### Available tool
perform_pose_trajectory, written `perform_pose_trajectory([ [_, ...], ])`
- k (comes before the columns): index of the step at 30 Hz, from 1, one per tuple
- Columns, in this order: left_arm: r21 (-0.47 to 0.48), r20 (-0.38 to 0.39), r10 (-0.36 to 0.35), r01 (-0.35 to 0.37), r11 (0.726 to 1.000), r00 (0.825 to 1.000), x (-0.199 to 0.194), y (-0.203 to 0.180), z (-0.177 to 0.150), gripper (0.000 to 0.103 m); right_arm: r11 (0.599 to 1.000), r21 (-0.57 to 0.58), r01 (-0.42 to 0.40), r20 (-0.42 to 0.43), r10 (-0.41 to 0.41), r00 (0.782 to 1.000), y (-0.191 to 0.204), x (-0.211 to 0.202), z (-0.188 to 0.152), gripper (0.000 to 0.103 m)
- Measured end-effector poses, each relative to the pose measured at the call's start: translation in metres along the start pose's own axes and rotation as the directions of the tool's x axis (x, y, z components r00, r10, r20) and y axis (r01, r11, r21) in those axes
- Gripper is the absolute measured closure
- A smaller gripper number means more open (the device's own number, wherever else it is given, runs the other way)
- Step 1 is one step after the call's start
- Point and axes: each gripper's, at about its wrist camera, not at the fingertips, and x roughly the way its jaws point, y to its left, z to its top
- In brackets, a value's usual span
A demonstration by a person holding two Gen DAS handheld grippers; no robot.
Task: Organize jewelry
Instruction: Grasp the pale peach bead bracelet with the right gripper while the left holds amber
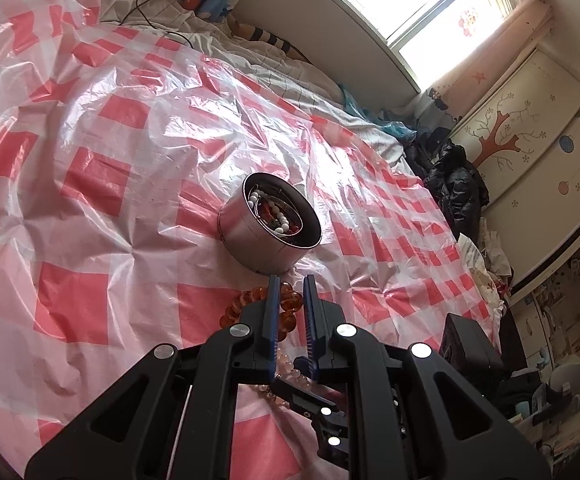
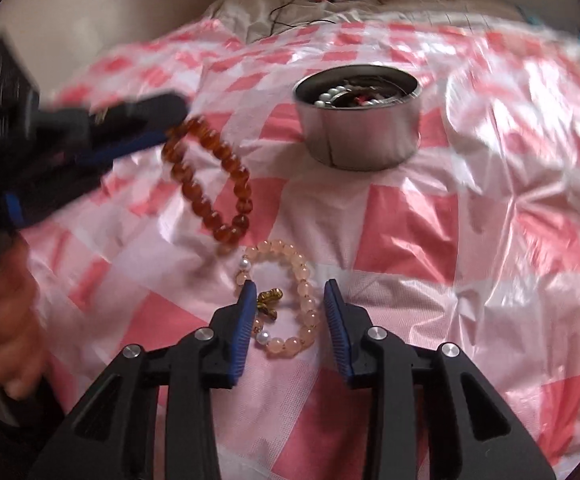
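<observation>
A round metal tin [image 1: 266, 240] [image 2: 361, 136] stands on the pink-checked plastic sheet [image 1: 90, 168] and holds white and red beads. My left gripper [image 1: 291, 280] [image 2: 178, 120] is shut on one end of an amber bead bracelet [image 1: 290, 304] [image 2: 210, 184]; the loop hangs from it, left of the tin, its low end close to the sheet. A pale pink bead bracelet [image 2: 301, 280] [image 1: 290, 364] with pearls and a gold charm lies flat on the sheet. My right gripper [image 2: 290, 296] stands over it, open, with the bracelet's right strand between its fingers and the pads apart from the beads.
The sheet covers a rumpled bed. A hand [image 2: 6, 320] holds the left gripper's handle. A black cable [image 1: 150, 4] and toys lie at the bed's far end. Dark clothes [image 1: 453, 184] are piled by a painted wardrobe [image 1: 529, 152] under the window [image 1: 429, 4].
</observation>
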Motion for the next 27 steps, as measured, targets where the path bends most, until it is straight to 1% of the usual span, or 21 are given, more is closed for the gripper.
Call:
perform_pose_trajectory([
  [1,0.001,0.000,0.001,-0.001,1.000,1.000,0.000,0.000,0.000,0.093,1.000,0.003,-0.023,-0.010,0.023,1.000,0.000,0.001,0.000,0.094],
  [3,0.001,0.001,0.000,0.000,1.000,1.000,0.000,0.000,0.000,0.093,0.997,0.050,-0.061,0.001,0.061,0.998,-0.007,-0.001,-0.001,0.095],
  [4,0.000,0.001,0.000,0.000,1.000,1.000,0.000,0.000,0.000,0.093,0.991,0.093,-0.101,0.011,0.100,0.995,-0.014,-0.003,-0.001,0.095],
  [6,0.002,0.003,0.000,0.000,1.000,1.000,0.000,-0.001,-0.001,0.093,0.955,0.208,-0.210,0.056,0.203,0.978,-0.035,-0.009,-0.001,0.095],
  [8,0.006,0.002,0.001,-0.001,1.000,1.000,0.001,-0.001,-0.001,0.093,0.901,0.296,-0.318,0.128,0.292,0.948,-0.055,-0.016,-0.002,0.095],
  [10,0.012,0.001,0.003,-0.003,1.000,1.000,0.001,-0.003,0.000,0.093,0.845,0.345,-0.408,0.201,0.359,0.912,-0.067,-0.022,-0.001,0.095],
  [12,0.025,0.002,0.010,-0.010,1.000,1.000,0.002,-0.005,-0.001,0.093,0.801,0.357,-0.482,0.269,0.406,0.874,-0.074,-0.030,-0.002,0.095],
  [14,0.044,0.006,0.029,-0.029,0.999,1.000,0.001,-0.009,-0.001,0.093,0.773,0.353,-0.526,0.306,0.436,0.846,-0.076,-0.034,0.001,0.095],
  [15,0.055,0.010,0.040,-0.041,0.998,0.999,0.001,-0.010,-0.001,0.093,0.764,0.353,-0.540,0.318,0.445,0.837,-0.076,-0.035,0.001,0.095],
  [18,0.095,0.025,0.093,-0.095,0.991,0.995,0.001,-0.016,-0.002,0.093,0.750,0.360,-0.556,0.332,0.454,0.827,-0.078,-0.037,0.002,0.095],
  [22,0.153,0.053,0.163,-0.170,0.974,0.985,0.001,-0.024,-0.003,0.093,0.732,0.357,-0.581,0.360,0.466,0.808,-0.080,-0.043,0.004,0.095],
  [23,0.165,0.058,0.175,-0.183,0.969,0.983,0.002,-0.026,-0.002,0.093,0.726,0.354,-0.590,0.370,0.471,0.801,-0.081,-0.045,0.004,0.095],
  [27,0.197,0.072,0.201,-0.212,0.957,0.977,0.001,-0.030,-0.003,0.093,0.714,0.351,-0.606,0.388,0.478,0.788,-0.084,-0.049,0.002,0.095],
])
